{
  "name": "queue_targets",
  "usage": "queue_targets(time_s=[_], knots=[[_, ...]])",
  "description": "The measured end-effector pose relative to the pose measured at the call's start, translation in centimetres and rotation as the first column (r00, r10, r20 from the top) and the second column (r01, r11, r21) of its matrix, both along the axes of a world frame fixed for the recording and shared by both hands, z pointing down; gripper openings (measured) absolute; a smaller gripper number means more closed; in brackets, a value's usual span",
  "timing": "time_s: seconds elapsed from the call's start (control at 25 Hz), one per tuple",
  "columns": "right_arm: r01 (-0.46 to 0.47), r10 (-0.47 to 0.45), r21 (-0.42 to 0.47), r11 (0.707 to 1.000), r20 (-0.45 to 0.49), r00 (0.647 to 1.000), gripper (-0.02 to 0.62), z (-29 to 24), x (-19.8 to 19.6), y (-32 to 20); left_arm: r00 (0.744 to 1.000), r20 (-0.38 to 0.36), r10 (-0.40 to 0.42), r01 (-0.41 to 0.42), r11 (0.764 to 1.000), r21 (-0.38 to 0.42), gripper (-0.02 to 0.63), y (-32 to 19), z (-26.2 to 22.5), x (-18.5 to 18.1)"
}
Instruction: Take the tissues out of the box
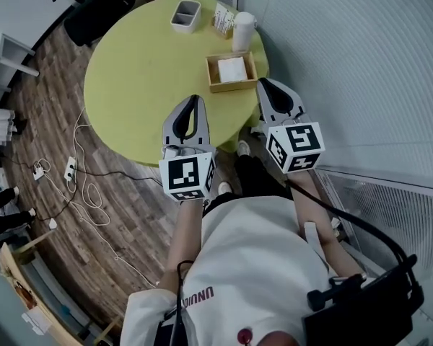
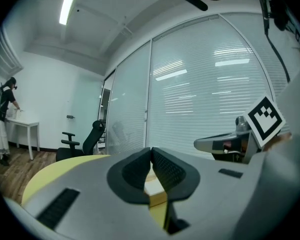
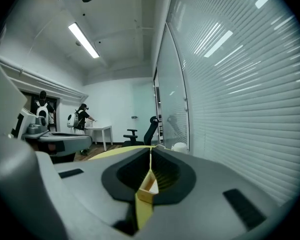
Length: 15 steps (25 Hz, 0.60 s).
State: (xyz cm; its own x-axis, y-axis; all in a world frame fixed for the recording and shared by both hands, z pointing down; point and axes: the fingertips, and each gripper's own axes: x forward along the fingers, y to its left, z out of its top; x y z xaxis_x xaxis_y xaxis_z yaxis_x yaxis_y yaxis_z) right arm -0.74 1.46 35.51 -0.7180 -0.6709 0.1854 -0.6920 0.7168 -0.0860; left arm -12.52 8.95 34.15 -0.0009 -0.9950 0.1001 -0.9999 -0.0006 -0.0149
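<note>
Currently left gripper [image 1: 194, 99], right gripper [image 1: 264, 83]: ribbed fingers [image 2: 170, 171] pressed together, empty; square wooden box [image 1: 211, 75], round yellow table [image 1: 141, 71].

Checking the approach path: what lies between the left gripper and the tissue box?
Only bare table between left gripper and tissue box, in the head view.

You faced a round yellow table [image 1: 133, 85], a grey tub [image 1: 185, 15] and white cup [image 1: 242, 32] at its far edge (black chair [image 1: 94, 11] beyond), cables [image 1: 91, 191] on the floor [image 1: 130, 225].
</note>
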Motion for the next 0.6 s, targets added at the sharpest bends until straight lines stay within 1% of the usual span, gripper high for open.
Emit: queue_targets(time_s=[0.16,0.32,0.48,0.6], knots=[[0.019,-0.019,-0.019,1.0,0.001,1.0,0.02,0.1,-0.3,-4.1,1.0,0.009,-0.018,0.018,1.0,-0.018,0.023,-3.9,0.0,-0.4],[0.042,-0.042,-0.029,0.999,-0.001,0.999,0.02,0.1,-0.6,-5.9,0.999,0.018,-0.037,0.038,0.999,-0.031,0.023,-5.5,0.0,-0.8],[0.067,-0.067,-0.035,0.997,-0.002,0.998,0.02,0.2,-0.9,-8.6,1.0,0.022,-0.02,0.02,1.0,-0.003,0.025,-8.0,-0.5,-0.6],[0.091,-0.091,-0.042,0.995,0.001,0.996,0.02,0.3,-1.2,-10.4,0.999,0.017,-0.038,0.038,0.999,-0.007,0.023,-9.4,-0.4,-0.9]])
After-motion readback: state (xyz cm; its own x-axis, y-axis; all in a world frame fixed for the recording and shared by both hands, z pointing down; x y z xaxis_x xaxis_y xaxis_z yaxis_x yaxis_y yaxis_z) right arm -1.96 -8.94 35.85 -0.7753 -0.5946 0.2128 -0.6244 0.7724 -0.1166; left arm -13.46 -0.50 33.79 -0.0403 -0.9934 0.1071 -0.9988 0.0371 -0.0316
